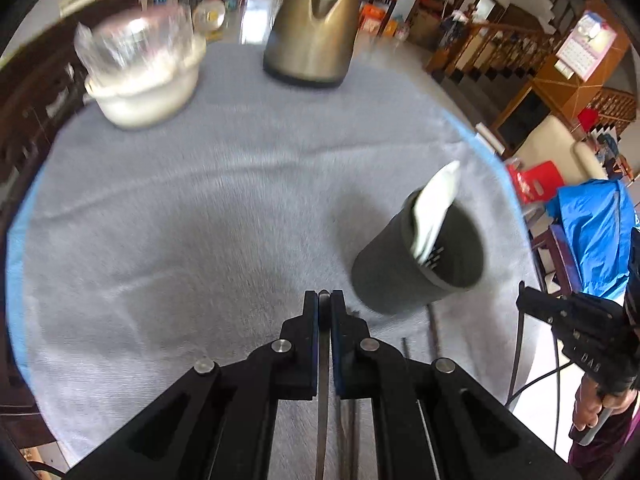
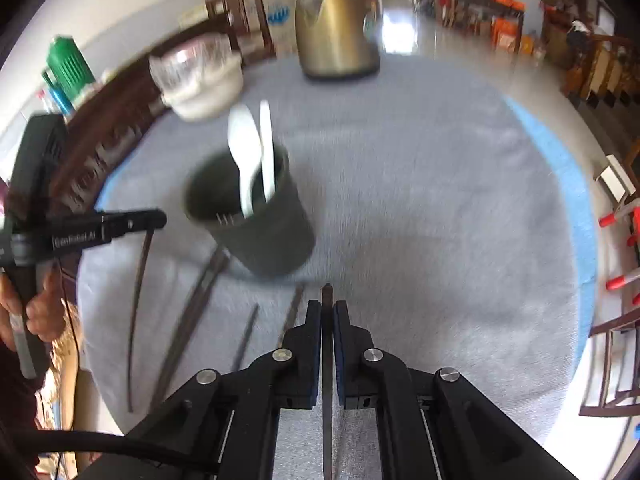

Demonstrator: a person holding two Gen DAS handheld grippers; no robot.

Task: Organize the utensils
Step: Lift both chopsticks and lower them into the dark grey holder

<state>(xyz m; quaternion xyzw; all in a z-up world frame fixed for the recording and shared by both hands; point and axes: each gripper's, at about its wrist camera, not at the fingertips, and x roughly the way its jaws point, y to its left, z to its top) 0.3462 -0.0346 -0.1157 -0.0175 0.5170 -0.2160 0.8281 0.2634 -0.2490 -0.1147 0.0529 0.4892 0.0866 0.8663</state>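
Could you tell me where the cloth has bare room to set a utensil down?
The widest free patch is the grey cloth right of the dark cup, out to its blue edge, in the right wrist view. Another lies between the cup, the kettle and the white pot. It is crowded near the cup, where the loose chopsticks lie.

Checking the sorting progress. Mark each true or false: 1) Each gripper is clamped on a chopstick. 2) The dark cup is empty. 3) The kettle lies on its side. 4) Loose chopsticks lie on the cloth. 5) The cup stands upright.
1) True: the left gripper and right gripper each pinch a thin dark chopstick.
2) False: the dark cup holds white spoons.
3) False: the kettle stands upright.
4) True: loose chopsticks lie on the grey cloth.
5) True.
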